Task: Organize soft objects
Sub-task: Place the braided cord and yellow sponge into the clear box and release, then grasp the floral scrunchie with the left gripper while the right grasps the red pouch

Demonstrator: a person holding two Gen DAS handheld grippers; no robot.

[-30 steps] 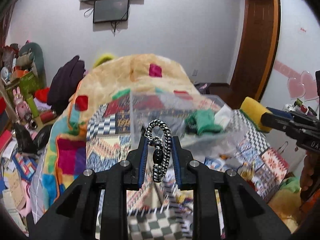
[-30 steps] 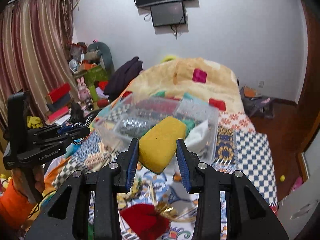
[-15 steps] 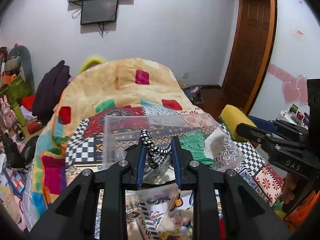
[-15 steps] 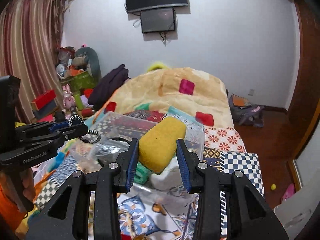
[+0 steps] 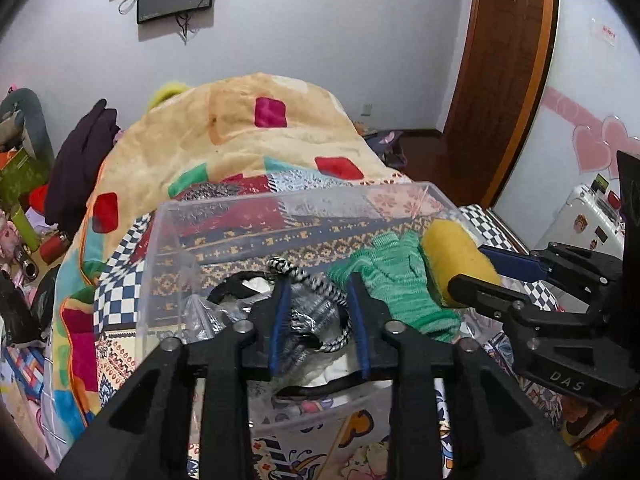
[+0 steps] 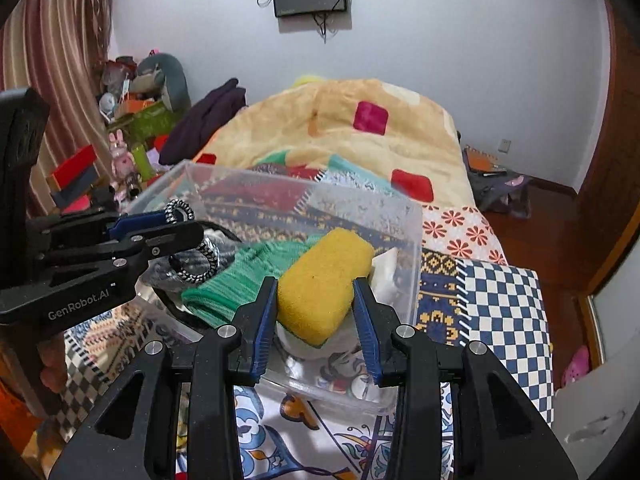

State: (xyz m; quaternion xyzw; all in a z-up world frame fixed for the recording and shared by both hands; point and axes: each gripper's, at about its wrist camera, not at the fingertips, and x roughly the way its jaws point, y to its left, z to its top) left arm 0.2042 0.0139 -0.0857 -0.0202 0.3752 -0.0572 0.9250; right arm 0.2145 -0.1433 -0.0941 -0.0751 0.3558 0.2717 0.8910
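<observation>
The left gripper [image 5: 318,322] hangs over the clear bin [image 5: 224,216], its jaws clamped on a black-and-white cord loop [image 5: 316,280]. The loop sits above the bin's left half, over a grey bundle [image 5: 304,316] and a black strap [image 5: 236,280] lying inside. The right gripper [image 6: 316,320] holds a yellow sponge [image 6: 324,280] between its jaws, squeezed at both sides, just above the bin's near right corner. A green knit cloth [image 6: 236,276] lies in the bin between the two tools, touching the sponge on its left. White soft items [image 6: 386,268] show behind and under the sponge. The bin stands on a patterned quilt [image 6: 500,304] on the bed; a tan blanket [image 6: 340,128] is heaped at the far end. In the left view the sponge [image 5: 452,256] appears at the bin's right wall.
</observation>
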